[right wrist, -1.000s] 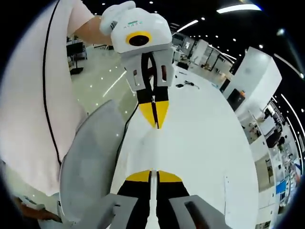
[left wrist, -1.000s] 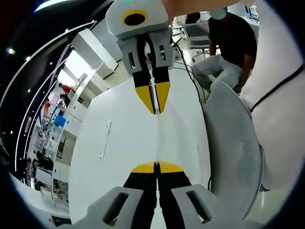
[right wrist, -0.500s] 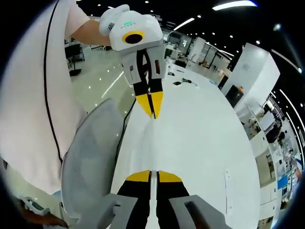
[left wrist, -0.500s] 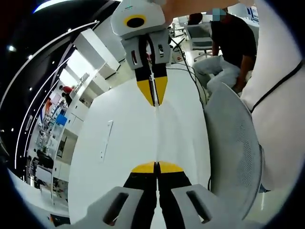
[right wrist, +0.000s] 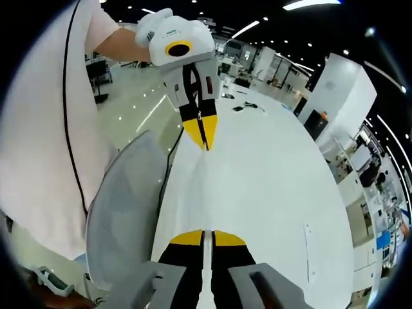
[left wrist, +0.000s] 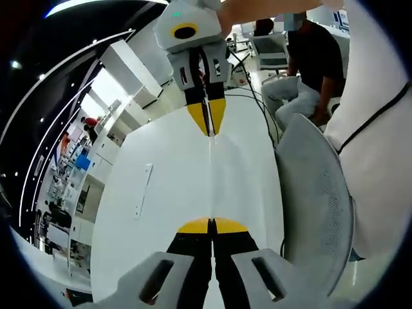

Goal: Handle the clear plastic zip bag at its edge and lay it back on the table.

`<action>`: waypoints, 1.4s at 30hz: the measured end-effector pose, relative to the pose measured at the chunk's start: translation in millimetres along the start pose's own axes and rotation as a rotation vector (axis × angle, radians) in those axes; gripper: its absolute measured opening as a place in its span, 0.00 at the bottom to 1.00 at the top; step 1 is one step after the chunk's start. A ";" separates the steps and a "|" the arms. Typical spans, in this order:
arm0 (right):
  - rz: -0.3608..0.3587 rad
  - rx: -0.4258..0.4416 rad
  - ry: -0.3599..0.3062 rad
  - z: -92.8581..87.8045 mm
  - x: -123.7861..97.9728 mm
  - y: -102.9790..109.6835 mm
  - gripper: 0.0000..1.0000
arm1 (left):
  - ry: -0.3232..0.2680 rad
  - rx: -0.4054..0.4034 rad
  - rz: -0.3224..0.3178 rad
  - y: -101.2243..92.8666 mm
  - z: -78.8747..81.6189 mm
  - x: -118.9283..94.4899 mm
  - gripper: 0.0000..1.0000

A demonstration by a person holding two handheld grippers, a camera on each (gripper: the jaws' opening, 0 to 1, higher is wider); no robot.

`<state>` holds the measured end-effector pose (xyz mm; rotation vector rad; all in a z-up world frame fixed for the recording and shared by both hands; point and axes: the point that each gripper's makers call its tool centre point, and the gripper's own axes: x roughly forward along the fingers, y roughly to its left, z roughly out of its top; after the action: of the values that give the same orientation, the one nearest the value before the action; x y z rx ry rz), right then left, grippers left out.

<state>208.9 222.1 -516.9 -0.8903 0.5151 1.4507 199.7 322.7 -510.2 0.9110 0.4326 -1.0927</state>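
- In the left gripper view, my left hand-held gripper [left wrist: 212,225] has its yellow-tipped jaws pressed together on one edge of the clear plastic zip bag [left wrist: 210,180], which shows as a thin pale line running away from the tips.
- At the far end of that line my right hand-held gripper [left wrist: 207,132] points back toward me, its yellow jaws likewise pinched on the bag's opposite edge.
- The bag is stretched taut between the two, edge-on to the camera, above the white counter [left wrist: 154,199]; I cannot tell whether it touches the surface.
- In the right gripper view the same holds mirrored: my right hand-held gripper [right wrist: 203,237] is clamped on the bag [right wrist: 204,193], and my left hand-held gripper [right wrist: 202,145] grips the other end.
- A grey mesh chair back [left wrist: 315,206] stands just beside the counter.
- A small flat strip [left wrist: 143,190] lies on the counter, well apart from the bag.
- Cables [left wrist: 254,96] trail across the counter's far end.
- A seated person in a dark top [left wrist: 312,55] is beyond the chair.
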 end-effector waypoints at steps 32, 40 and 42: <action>-0.010 0.062 0.028 -18.4 -5.1 -0.9 0.00 | -0.042 -0.008 0.013 7.7 5.1 0.0 0.00; -0.011 0.115 -0.016 -14.1 -10.9 -3.7 0.05 | -0.050 0.003 0.016 12.7 11.2 2.1 0.00; -0.001 0.130 -0.038 -8.6 -11.4 -3.5 0.05 | -0.048 0.010 0.014 11.9 11.5 3.0 0.00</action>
<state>213.0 208.7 -512.4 -0.7587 0.5745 1.4140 210.2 313.6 -500.7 0.8932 0.3811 -1.1026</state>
